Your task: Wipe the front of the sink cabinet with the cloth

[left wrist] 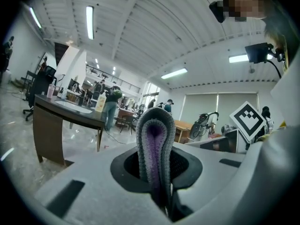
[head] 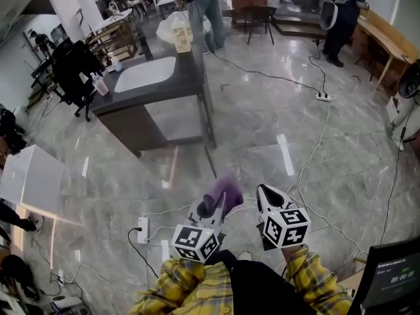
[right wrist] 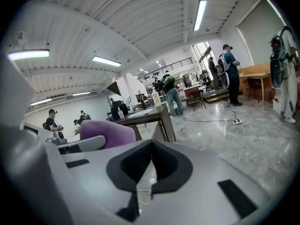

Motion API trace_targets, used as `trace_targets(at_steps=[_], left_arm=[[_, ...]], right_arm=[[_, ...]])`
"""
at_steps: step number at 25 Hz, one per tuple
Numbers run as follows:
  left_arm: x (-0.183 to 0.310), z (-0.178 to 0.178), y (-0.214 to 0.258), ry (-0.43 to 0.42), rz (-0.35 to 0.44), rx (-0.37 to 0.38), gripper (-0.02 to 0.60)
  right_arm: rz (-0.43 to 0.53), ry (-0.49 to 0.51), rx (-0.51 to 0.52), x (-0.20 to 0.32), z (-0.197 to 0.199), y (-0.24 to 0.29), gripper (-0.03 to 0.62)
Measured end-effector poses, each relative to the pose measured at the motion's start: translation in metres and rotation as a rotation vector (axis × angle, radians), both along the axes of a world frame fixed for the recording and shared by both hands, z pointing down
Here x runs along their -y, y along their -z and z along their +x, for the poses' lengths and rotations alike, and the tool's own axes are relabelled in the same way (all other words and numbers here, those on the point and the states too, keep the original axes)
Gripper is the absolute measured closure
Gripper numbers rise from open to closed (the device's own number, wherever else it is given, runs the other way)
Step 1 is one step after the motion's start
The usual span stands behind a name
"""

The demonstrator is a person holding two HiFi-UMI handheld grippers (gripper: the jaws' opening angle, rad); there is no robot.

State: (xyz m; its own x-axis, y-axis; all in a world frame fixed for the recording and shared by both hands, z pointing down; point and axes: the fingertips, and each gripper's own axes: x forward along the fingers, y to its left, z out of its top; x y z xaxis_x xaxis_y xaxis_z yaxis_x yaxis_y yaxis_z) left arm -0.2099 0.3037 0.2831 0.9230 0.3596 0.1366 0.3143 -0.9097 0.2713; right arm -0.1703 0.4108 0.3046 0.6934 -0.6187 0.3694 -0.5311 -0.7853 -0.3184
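Observation:
The sink cabinet (head: 172, 118) stands a few steps ahead at upper left, with a dark top and a white basin (head: 146, 73). It also shows far off as the cabinet (left wrist: 49, 125) in the left gripper view and the cabinet (right wrist: 149, 118) in the right gripper view. My left gripper (head: 214, 205) is held low in front of me, shut on a folded purple cloth (head: 226, 188). Seen from the left gripper, the cloth (left wrist: 153, 142) stands up as a loop between the jaws. My right gripper (head: 263, 191) is beside it, shut on nothing; the cloth (right wrist: 108, 132) appears at its left.
Cables and a power strip (head: 142, 230) lie on the marble floor near my feet; another strip (head: 322, 97) is farther right. A bag and bottle (head: 178, 30) sit on the cabinet top. A black chair (head: 73, 67), a white box (head: 33, 176), a monitor (head: 394, 279) and people surround the area.

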Motion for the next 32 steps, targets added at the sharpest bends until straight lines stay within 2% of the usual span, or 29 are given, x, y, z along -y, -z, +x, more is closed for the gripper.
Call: trace_targets(at_steps=[9,32], left_arm=[[0.018,0.023,0.000,0.045,0.009,0.010,0.546],[0.090,0.137,-0.015,0.093,-0.040,0.025,0.546]], right_arm=[[0.009,0.042,0.022,0.022,0.023,-0.007,0.591],[-0.021,0.089,0.032,0.095,0.141,-0.015,0.591]])
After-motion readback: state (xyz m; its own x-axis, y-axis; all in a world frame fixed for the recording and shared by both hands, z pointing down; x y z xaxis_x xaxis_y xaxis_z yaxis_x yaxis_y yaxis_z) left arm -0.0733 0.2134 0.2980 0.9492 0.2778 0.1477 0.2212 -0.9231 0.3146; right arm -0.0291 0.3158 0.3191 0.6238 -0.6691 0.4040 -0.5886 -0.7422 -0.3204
